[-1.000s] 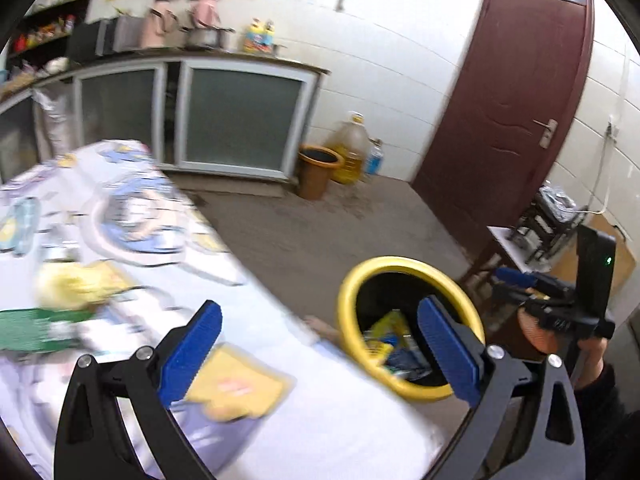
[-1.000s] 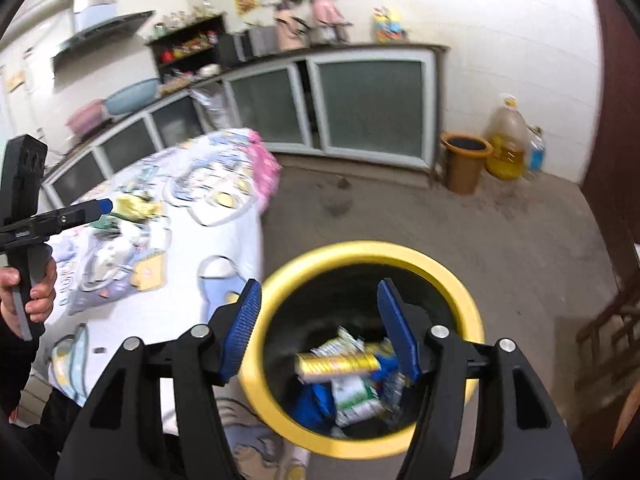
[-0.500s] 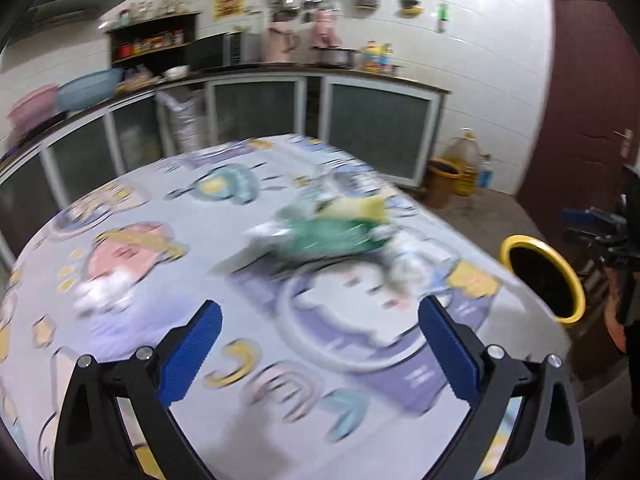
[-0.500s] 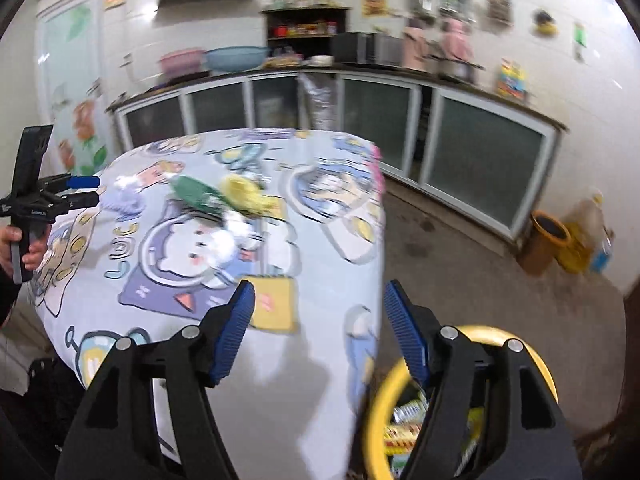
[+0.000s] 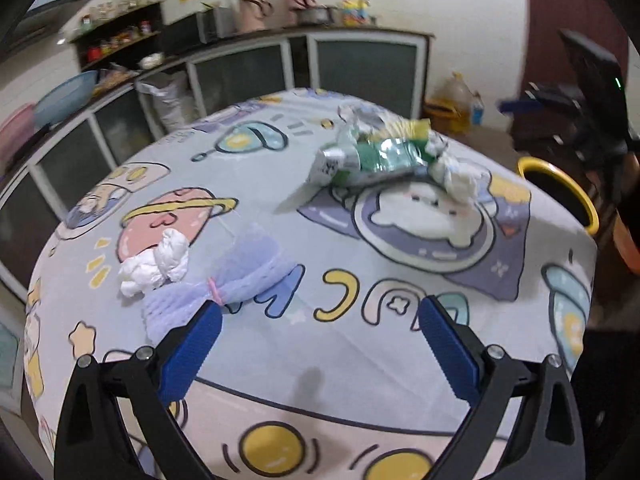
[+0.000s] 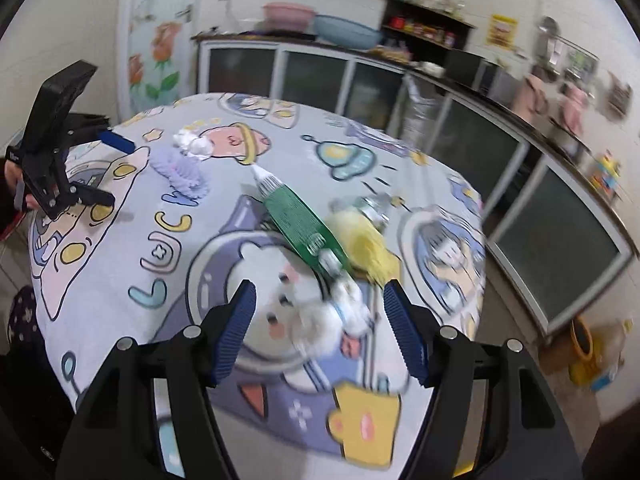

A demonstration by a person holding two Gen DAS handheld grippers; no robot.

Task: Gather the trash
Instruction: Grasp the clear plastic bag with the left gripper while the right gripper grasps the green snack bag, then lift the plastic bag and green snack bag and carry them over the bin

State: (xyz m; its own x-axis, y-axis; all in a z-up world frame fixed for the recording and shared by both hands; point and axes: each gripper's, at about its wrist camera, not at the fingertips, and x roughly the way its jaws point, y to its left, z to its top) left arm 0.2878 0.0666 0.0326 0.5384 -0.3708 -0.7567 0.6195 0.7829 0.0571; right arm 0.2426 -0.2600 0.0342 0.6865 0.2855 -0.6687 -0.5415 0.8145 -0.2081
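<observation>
My left gripper is open and empty above the near edge of the cartoon tablecloth. Just beyond its left finger lie a purple mesh net and a crumpled white tissue. Farther off lie a green wrapper, a yellow wrapper and a white tissue wad. My right gripper is open and empty over the white tissue wad, with the green wrapper and yellow wrapper just beyond. The yellow-rimmed trash bin stands past the table's right edge.
The left gripper also shows in the right wrist view at the table's far left, near the purple net. Kitchen cabinets run along the back wall. An oil jug and a brown bucket stand on the floor.
Both grippers have swung away from the trash bin and over the table. The left now faces the purple net and tissue; the right has come down over the white tissue wad.
</observation>
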